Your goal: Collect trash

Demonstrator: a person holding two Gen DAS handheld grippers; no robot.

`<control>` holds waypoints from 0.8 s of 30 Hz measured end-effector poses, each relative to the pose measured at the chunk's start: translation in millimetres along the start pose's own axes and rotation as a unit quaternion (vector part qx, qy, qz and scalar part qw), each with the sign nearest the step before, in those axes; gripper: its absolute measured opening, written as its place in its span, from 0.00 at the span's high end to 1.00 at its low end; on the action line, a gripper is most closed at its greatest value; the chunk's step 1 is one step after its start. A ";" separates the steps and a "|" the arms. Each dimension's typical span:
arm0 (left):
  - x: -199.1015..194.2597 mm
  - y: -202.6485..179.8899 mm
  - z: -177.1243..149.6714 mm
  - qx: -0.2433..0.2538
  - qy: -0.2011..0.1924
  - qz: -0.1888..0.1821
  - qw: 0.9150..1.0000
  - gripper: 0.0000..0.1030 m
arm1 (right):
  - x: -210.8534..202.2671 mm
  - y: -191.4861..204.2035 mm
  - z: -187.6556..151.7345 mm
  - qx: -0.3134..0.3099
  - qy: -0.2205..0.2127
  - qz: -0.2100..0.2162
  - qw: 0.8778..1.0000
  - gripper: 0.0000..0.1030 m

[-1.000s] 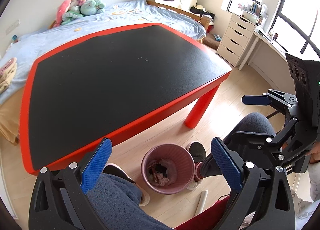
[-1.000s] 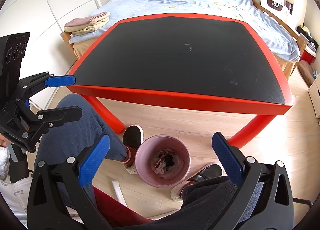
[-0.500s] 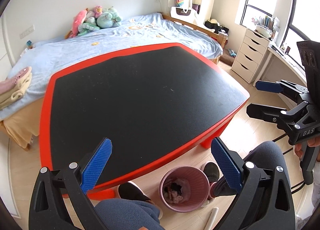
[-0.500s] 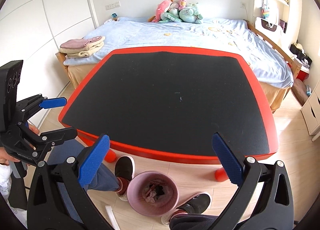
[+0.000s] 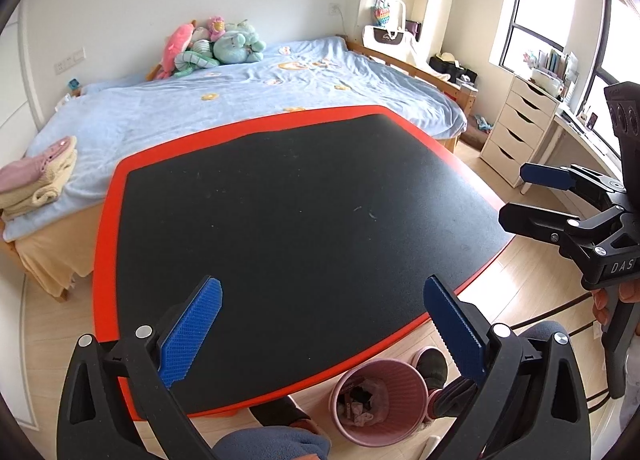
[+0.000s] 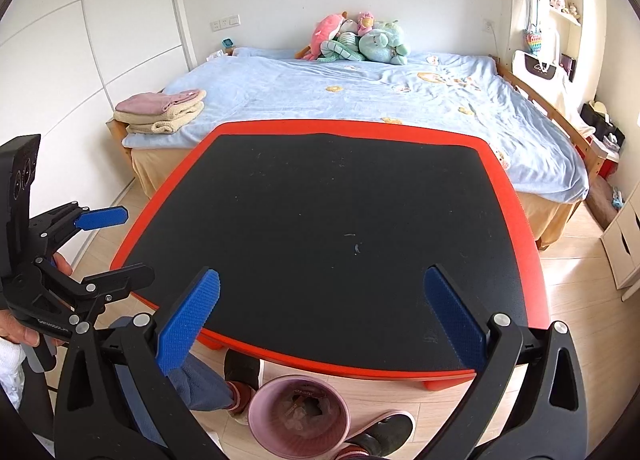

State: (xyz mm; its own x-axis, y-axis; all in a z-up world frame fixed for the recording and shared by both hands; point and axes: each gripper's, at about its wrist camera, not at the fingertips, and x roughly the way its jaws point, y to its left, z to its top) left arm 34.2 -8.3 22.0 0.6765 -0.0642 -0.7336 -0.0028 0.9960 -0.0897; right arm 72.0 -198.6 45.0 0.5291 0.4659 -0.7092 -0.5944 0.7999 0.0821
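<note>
left wrist view: left gripper (image 5: pixel 322 336) blue pads spread wide, nothing held, hovering tilted over red-rimmed black-topped table (image 5: pixel 288 220)
trash: crumpled paper and wrappers (image 5: pixel 366 400) in ribbed pink plastic bin (image 5: pixel 380 400) on floor; likely light, soft, pinch any fold
right wrist view: right gripper (image 6: pixel 322 334) wide apart, empty, level above near table edge; bin (image 6: pixel 298 416) below it

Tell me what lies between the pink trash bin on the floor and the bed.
The red-rimmed table with the black top fills that stretch, between the pink ribbed trash bin and the blue-covered bed; the right wrist view shows it.
</note>
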 end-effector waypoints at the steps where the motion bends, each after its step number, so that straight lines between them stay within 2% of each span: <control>1: 0.6 0.3 0.7 -0.001 0.001 -0.003 1.000 0.06 | 0.7 0.0 0.1 0.000 0.000 0.000 1.000 0.03; 4: 0.1 1.5 1.3 -0.003 -0.001 -0.004 1.000 0.06 | 2.5 -0.4 0.8 0.002 0.002 0.001 1.000 0.03; 8: -1.8 2.1 3.0 -0.002 -0.012 0.021 1.000 0.06 | 2.5 0.1 -0.3 0.001 0.002 0.001 1.000 0.03; 24: -3.9 1.2 6.5 -0.010 -0.016 0.010 1.000 0.06 | 4.2 0.0 -3.1 0.000 0.005 0.000 1.000 0.03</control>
State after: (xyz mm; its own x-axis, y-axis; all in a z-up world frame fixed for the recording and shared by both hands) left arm 36.4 -6.5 29.0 0.6993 -0.0413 -0.7136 -0.0318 0.9955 -0.0888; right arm 72.3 -197.8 39.8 0.5231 0.4615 -0.7165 -0.5943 0.8001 0.0815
